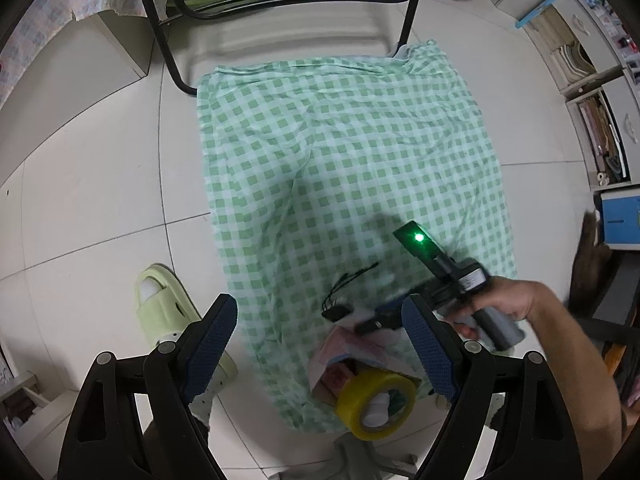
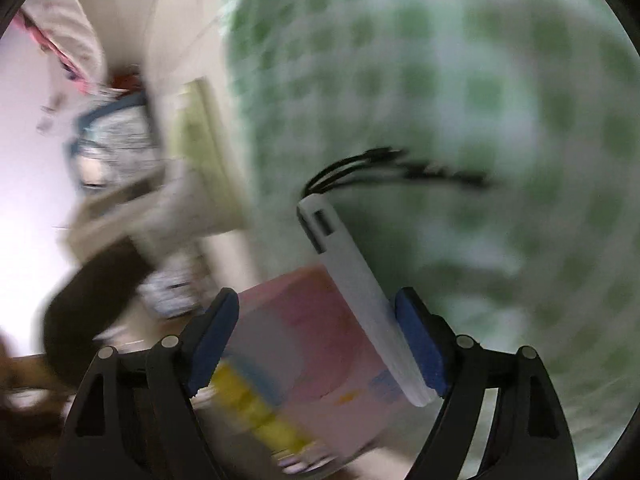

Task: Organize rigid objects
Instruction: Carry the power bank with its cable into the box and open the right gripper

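Blue pads (image 2: 420, 344) of the right gripper (image 2: 316, 344) frame a white power bank (image 2: 352, 280), which lies against the right pad; the left pad stands well clear, so the jaws look wide and whether they grip it cannot be told through the blur. The power bank sits at the near end of the checked cloth (image 1: 340, 152), above a pink box (image 2: 304, 340) and beside a yellow tape roll (image 1: 376, 404). Its long axis runs away from the camera, port end and black cords (image 2: 380, 168) pointing outward. Closing squarely on its flat sides, mid-length, would likely keep it from twisting. The left gripper (image 1: 320, 344) hangs wide open, empty, over the cloth's near edge.
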A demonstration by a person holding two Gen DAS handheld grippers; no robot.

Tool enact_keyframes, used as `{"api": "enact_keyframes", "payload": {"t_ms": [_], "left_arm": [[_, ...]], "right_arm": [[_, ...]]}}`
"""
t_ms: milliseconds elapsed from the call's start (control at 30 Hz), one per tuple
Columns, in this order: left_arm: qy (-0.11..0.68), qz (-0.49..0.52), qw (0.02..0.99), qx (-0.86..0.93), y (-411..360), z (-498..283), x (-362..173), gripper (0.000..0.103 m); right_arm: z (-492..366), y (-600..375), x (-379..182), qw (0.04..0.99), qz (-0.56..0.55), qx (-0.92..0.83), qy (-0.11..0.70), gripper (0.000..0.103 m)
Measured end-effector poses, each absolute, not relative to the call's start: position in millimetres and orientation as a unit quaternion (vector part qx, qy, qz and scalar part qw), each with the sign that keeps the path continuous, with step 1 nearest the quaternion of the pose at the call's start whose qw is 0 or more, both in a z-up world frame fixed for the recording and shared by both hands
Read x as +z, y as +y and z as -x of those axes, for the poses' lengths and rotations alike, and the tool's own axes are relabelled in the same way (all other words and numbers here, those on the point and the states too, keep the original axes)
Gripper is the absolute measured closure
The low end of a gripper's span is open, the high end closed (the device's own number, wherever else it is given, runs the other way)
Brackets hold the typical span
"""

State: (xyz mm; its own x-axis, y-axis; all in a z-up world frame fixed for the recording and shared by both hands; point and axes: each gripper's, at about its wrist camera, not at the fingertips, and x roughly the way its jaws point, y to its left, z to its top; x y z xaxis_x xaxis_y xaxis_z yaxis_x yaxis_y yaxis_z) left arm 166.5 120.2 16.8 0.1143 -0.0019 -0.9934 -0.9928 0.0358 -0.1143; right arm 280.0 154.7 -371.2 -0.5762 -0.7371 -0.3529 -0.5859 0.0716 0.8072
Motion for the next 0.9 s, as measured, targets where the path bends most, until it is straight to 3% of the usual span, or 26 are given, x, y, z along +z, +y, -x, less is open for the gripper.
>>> {"api": "enact_keyframes", "payload": {"t_ms": [67,167,267,333,500,633,900], "left_arm": [[0.483,0.520,0.533,0.460,120.1,-166.6,14.2,0.019],[0.487,0.524,0.530,0.456,121.0,-168.3,10.7,0.019],[0.488,0.526,0.529,0.453,122.2,-170.1,9.6,0.019],[0.489,0.524,0.531,0.452,122.3,-171.1,9.5,0.019],[0.488,0.522,0.530,0.456,124.9,-170.0,8.3,0.019],[0.484,0.528,0.517,0.469,127.4,-162.3,6.7,0.019],[0.459,0.525,0.526,0.486,115.1,-155.2,26.1,0.019]], "right_arm": [[-275.8,145.9,-368.2,0.125,-0.440,-0.496,-0.738,0.021],[-253.0,129.1,-368.9,0.087,-0.510,-0.537,-0.666,0.018],[-242.7,127.4,-370.2,0.021,-0.550,-0.567,-0.613,0.031],[-238.6,126.1,-365.9,-0.001,-0.558,-0.587,-0.587,0.068],[-233.3,117.6,-360.1,-0.040,-0.578,-0.601,-0.550,0.074],[-222.5,95.4,-324.2,-0.069,-0.571,-0.612,-0.543,0.076],[-283.7,109.5,-212.4,-0.164,-0.411,-0.641,-0.627,0.077]]}}
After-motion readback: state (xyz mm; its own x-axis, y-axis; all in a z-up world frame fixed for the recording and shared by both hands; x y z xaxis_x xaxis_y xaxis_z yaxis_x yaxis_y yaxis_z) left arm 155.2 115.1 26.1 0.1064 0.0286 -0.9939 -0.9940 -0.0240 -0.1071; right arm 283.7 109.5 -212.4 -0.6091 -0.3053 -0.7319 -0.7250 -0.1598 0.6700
